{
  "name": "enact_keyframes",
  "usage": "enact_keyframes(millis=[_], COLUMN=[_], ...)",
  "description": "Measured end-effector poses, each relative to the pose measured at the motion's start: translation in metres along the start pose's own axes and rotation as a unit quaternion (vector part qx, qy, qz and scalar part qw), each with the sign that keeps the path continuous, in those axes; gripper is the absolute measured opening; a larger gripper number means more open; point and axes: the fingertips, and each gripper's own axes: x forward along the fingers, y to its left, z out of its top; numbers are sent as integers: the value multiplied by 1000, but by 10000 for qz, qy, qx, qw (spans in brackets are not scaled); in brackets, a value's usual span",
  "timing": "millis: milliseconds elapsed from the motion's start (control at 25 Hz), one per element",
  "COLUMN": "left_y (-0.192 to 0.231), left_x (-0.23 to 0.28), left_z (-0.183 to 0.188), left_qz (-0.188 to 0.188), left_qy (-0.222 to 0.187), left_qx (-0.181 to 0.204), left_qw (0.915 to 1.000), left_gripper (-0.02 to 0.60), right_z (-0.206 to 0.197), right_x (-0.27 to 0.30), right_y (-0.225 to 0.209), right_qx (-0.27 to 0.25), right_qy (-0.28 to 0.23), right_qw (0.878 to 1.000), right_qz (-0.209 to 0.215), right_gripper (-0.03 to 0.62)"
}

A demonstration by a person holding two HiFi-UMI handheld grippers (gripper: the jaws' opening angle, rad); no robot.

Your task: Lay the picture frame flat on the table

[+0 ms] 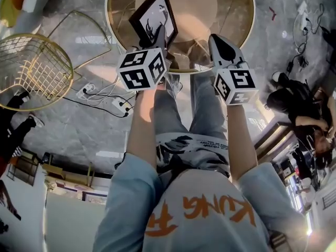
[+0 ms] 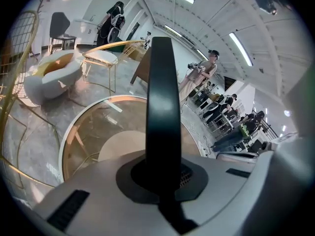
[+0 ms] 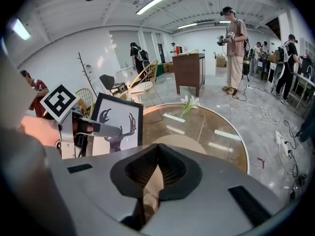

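The picture frame (image 1: 152,16), black-rimmed with a dark antler print on white, is tilted above the left part of the round glass table (image 1: 247,14). My left gripper (image 1: 159,35) is shut on the frame's lower edge. In the left gripper view the frame's dark edge (image 2: 162,107) rises straight up from between the jaws. In the right gripper view the picture frame (image 3: 117,124) faces the camera at left, with the left gripper (image 3: 106,128) clamped on it. My right gripper (image 1: 218,40) hovers by the table's near rim, to the frame's right, jaws together and holding nothing.
A gold wire chair (image 1: 31,67) stands left of the table, and a power strip with cables (image 1: 105,96) lies on the floor. A white flower (image 3: 189,102) lies on the glass. A wooden desk (image 3: 189,65) and several people stand further off.
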Motion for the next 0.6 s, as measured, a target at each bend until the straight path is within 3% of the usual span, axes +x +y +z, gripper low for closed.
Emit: enact_keyframes(millis=[120, 320, 480, 600], left_y=[-18, 22, 14, 9], left_x=[15, 24, 46, 64], left_z=[-15, 4, 11, 15], left_qz=[-119, -555, -919, -981], left_qy=[107, 443, 627, 697], left_qx=[117, -98, -42, -30], left_qw=[9998, 9974, 9938, 9927], left_gripper=[26, 26, 26, 26], right_z=[-17, 1, -5, -6], right_x=[-4, 38, 48, 48], right_y=[-12, 23, 25, 16], right_qx=[64, -85, -137, -100], right_qy=[-69, 151, 197, 158], right_qw=[9999, 9998, 9996, 9997], right_qz=[89, 78, 145, 127], right_gripper=[-2, -2, -2, -2])
